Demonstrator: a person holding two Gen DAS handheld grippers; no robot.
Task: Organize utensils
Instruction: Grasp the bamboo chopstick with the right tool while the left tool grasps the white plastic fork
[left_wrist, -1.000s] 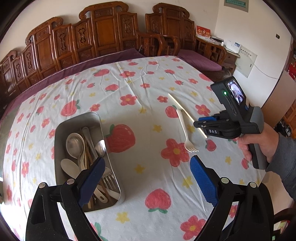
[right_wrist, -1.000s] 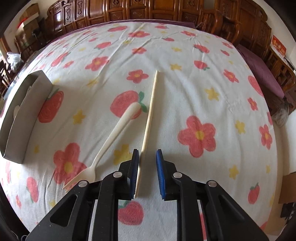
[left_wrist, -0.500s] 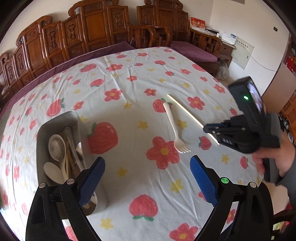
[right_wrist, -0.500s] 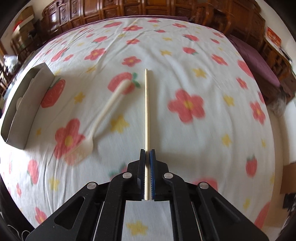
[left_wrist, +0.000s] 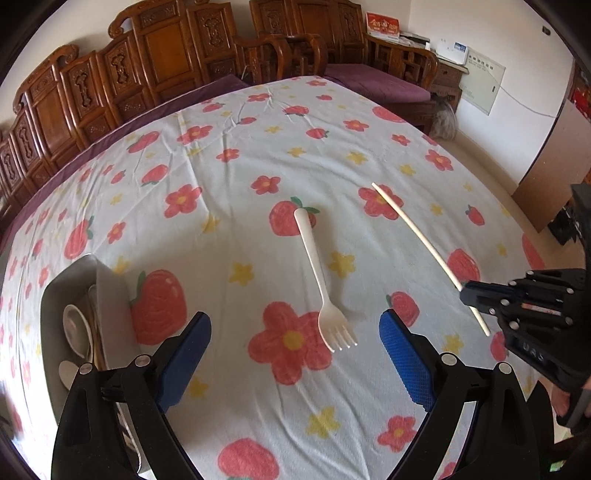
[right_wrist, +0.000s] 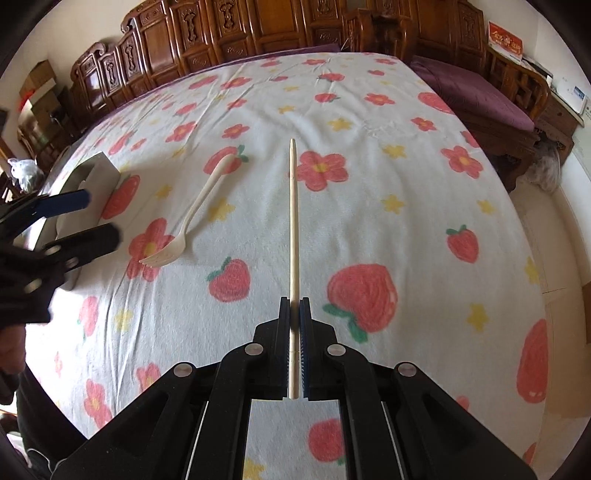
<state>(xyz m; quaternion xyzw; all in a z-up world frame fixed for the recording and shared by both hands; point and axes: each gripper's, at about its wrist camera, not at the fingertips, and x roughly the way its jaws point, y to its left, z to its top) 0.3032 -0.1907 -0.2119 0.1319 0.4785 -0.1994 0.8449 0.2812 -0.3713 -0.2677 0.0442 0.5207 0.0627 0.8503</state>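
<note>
Right gripper (right_wrist: 294, 314): closed tight on one chopstick (right_wrist: 293, 206), held near its blunt end.
Chopstick: sticks straight out ahead over the tablecloth (right_wrist: 388, 236), pointed tip far from the jaws.
Fork (right_wrist: 192, 218): cream plastic, flat on the cloth left of the chopstick, well apart from it, tines toward the camera.
Left gripper (right_wrist: 79, 218): at left edge, fingers spread apart.
Metal tray (right_wrist: 99, 173): behind the left gripper, partly hidden.
</note>
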